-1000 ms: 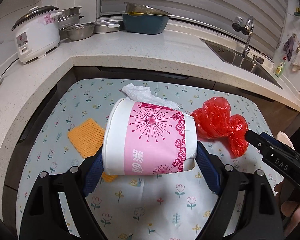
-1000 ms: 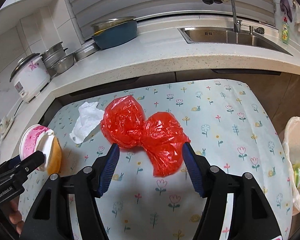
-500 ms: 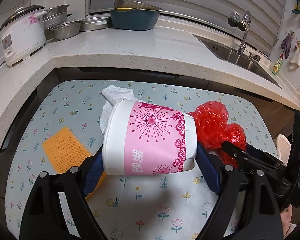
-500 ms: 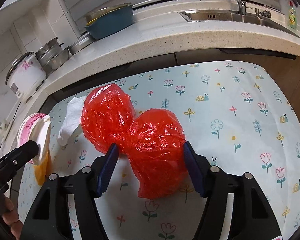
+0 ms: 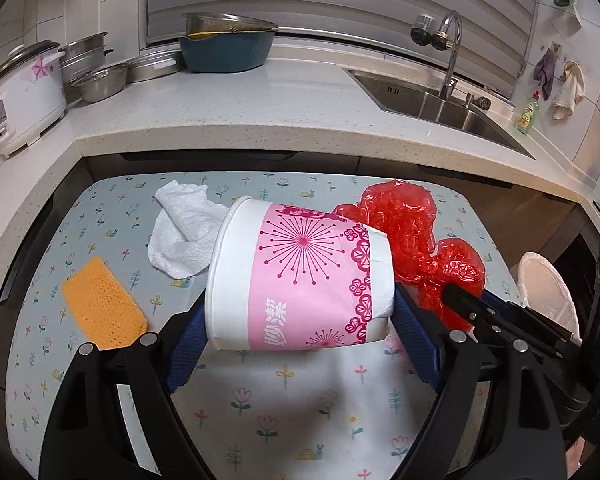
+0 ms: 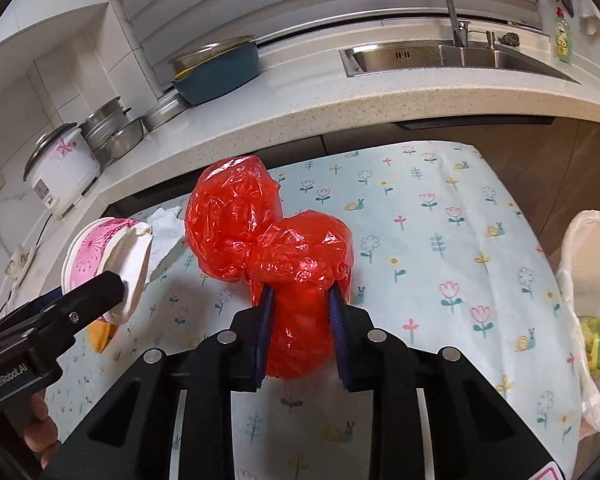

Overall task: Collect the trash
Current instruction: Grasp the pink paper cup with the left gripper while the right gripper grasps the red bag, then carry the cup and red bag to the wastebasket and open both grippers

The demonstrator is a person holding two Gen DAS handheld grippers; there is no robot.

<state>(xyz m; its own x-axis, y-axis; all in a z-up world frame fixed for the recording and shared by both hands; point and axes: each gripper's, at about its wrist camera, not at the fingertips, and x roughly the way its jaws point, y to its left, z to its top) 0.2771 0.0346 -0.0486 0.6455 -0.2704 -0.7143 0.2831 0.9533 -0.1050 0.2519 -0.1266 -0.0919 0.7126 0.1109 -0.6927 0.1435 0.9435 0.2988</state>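
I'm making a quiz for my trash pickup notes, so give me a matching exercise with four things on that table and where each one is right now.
Things:
1. paper cup
2. red plastic bag
3. white tissue
4. orange scrubber

States:
A. lying flat on the tablecloth, near its left side
B. clamped in the right gripper
C. crumpled on the cloth behind the cup
D. held sideways in the left gripper

Pairs: 1-D, 2-B, 3-C, 4-A

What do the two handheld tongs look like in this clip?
Both are matte black plastic with silver screws and textured blue pads. The left tongs carry white "GenRobot.AI" lettering on the body, with a bare hand below. No sleeve or cable visible.
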